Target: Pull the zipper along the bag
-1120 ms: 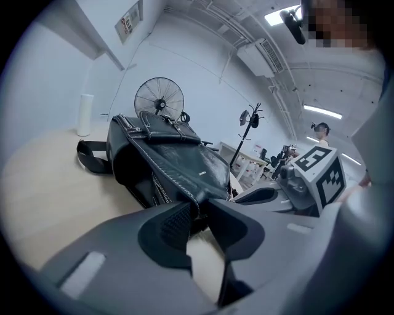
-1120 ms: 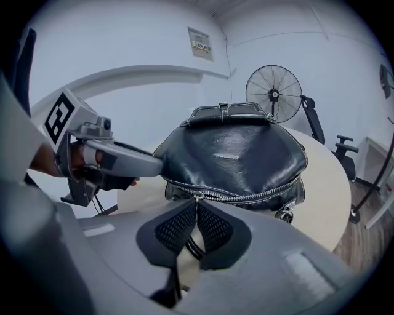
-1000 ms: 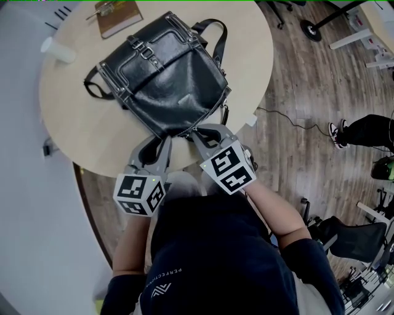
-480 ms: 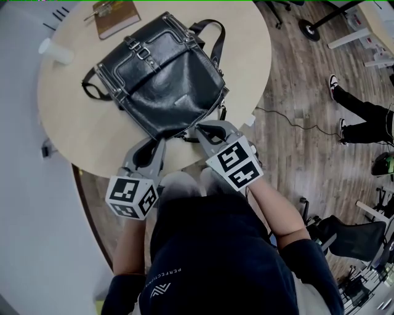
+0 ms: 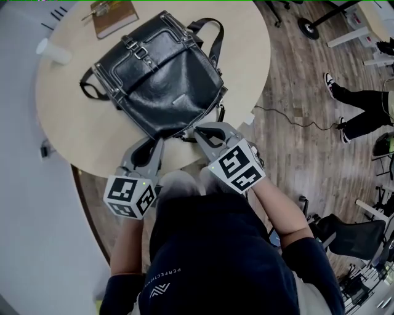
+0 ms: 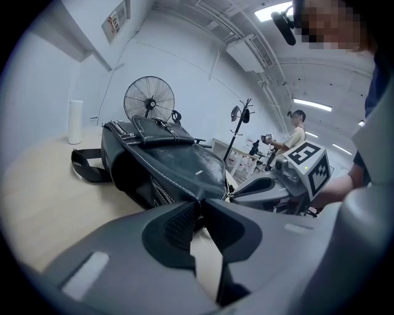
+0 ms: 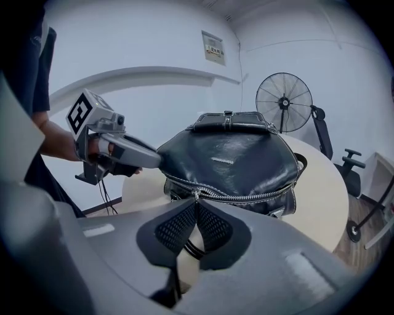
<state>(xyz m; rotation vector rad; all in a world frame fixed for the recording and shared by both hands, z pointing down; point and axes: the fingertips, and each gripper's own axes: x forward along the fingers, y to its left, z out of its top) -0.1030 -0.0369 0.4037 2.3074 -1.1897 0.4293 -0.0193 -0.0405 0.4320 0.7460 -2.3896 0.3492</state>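
A black leather bag (image 5: 157, 74) lies on the round pale table (image 5: 80, 135), its zippered side toward me. My left gripper (image 5: 159, 139) is closed on the bag's near corner; in the left gripper view (image 6: 198, 206) the leather edge sits pinched between the pads. My right gripper (image 5: 196, 130) meets the bag just to the right of it. In the right gripper view the silver zipper (image 7: 246, 198) runs along the bag's edge, and the zipper pull (image 7: 196, 194) sits at the tips of the right gripper (image 7: 196, 206), which is shut on it. The left gripper (image 7: 157, 162) holds the corner beside it.
A brown notebook (image 5: 114, 15) and a white cup (image 5: 54, 51) lie at the table's far side. A standing fan (image 7: 283, 98) is behind the table. On the wooden floor to the right are a cable (image 5: 283, 120), a person's legs (image 5: 357, 111) and an office chair (image 5: 351, 237).
The left gripper's cube has shifted a little to the left and the right one slightly right, while the bag slid slightly left. The person on the floor at right has walked.
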